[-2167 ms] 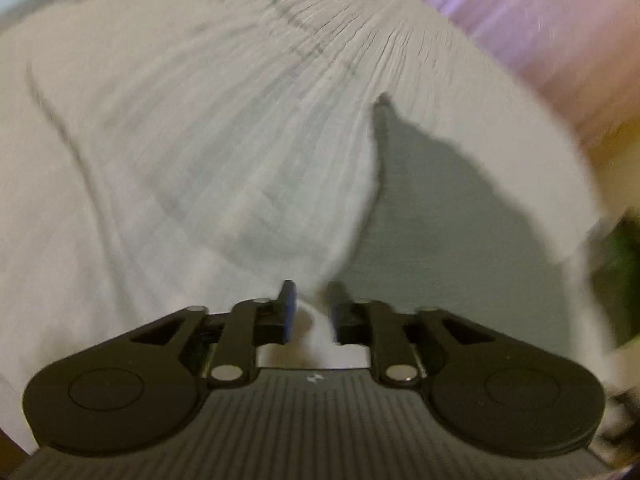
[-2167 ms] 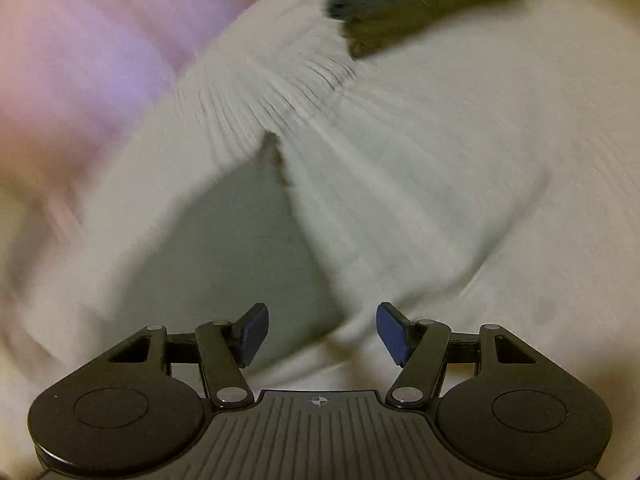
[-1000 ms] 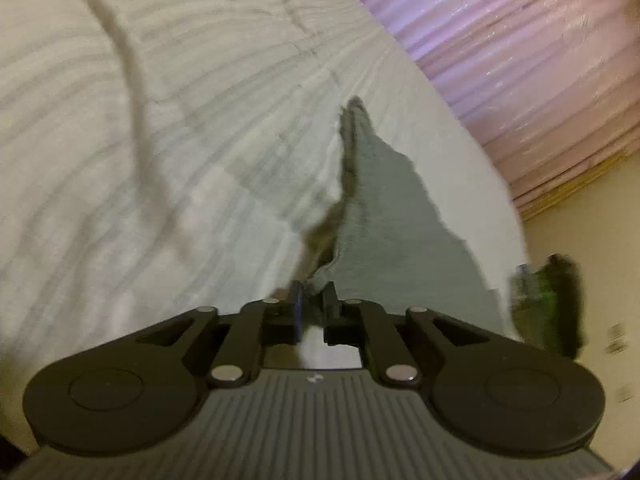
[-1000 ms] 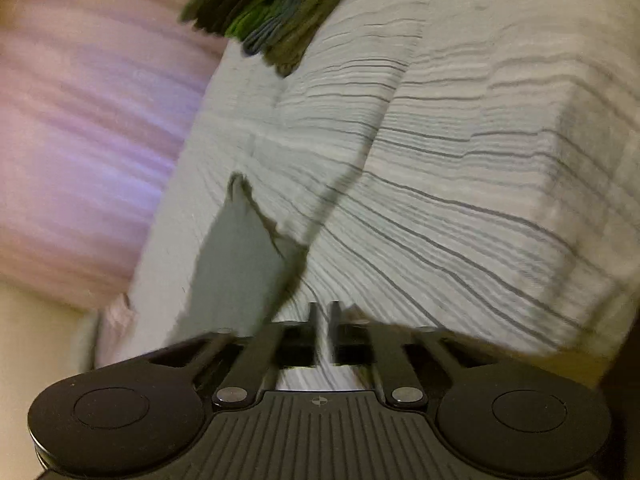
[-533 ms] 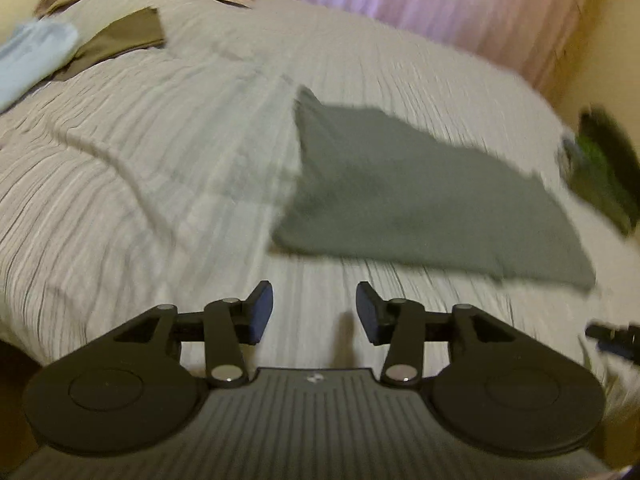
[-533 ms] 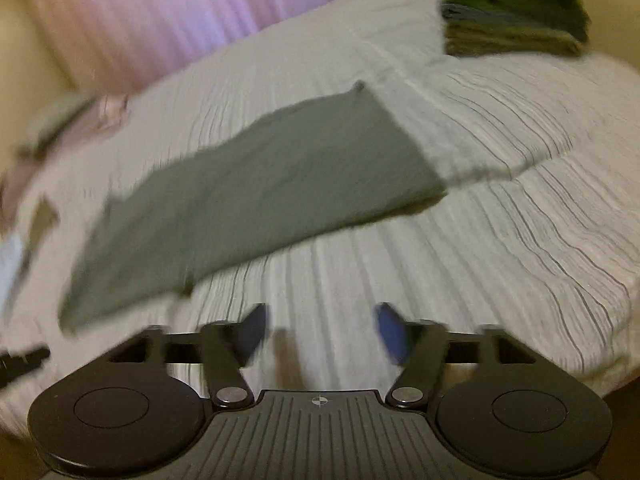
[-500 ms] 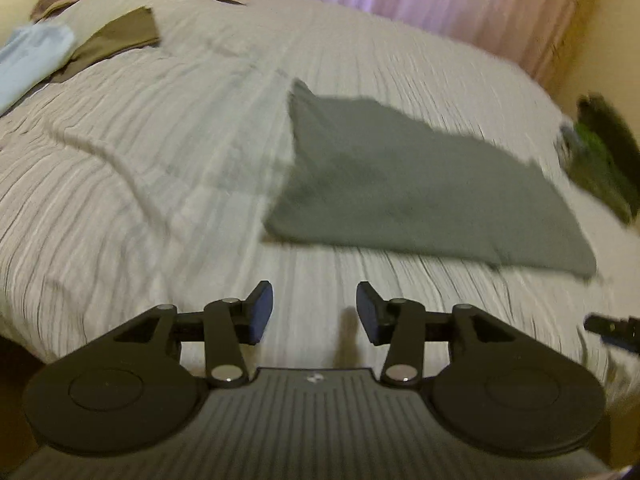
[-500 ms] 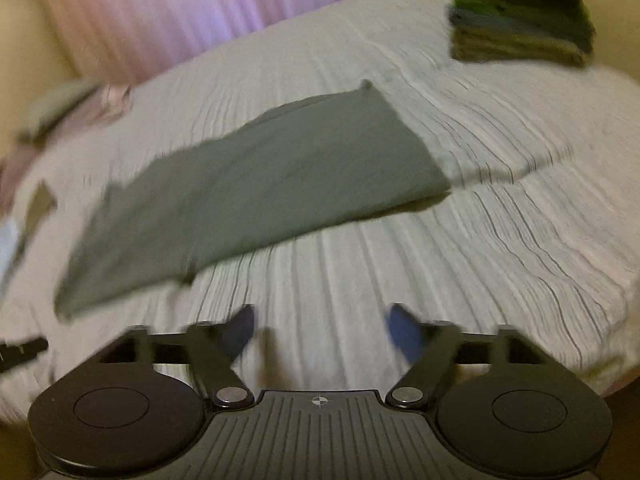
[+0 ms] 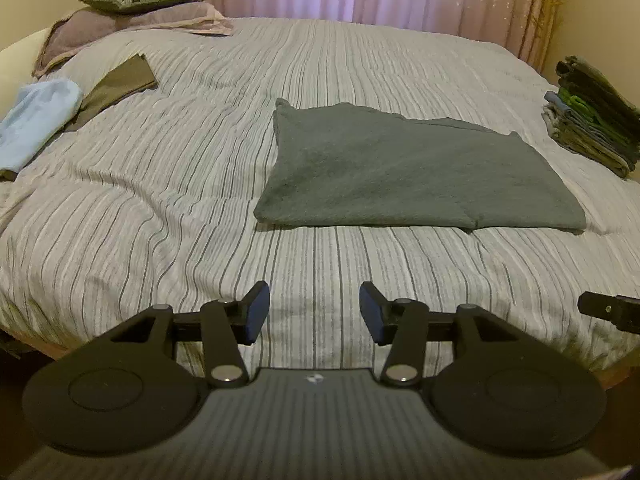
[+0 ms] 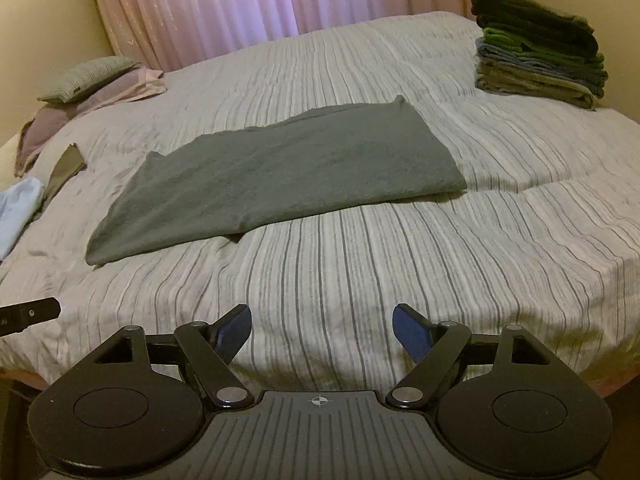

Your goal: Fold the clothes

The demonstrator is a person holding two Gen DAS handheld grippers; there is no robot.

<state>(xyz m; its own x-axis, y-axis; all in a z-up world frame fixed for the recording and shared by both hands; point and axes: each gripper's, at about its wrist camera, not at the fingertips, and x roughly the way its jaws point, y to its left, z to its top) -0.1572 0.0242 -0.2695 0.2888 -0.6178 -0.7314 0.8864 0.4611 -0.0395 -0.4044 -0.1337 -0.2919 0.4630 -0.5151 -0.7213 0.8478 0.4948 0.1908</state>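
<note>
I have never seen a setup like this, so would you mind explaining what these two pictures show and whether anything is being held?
There is no robot here: a person holds a two-finger gripper in each hand, and each gripper carries a wide-angle camera looking forward along its fingers. One picture comes from the left gripper, the other from the right gripper; the black shapes at the bottom are the grippers themselves. Both are open and hold nothing.

Both look across a bed with a striped cover. In the middle lies a grey cloth, folded flat. At the right edge sits a stack of folded clothes. On the left lie a light blue garment and an olive one, with pillows and a curtain behind.
</note>
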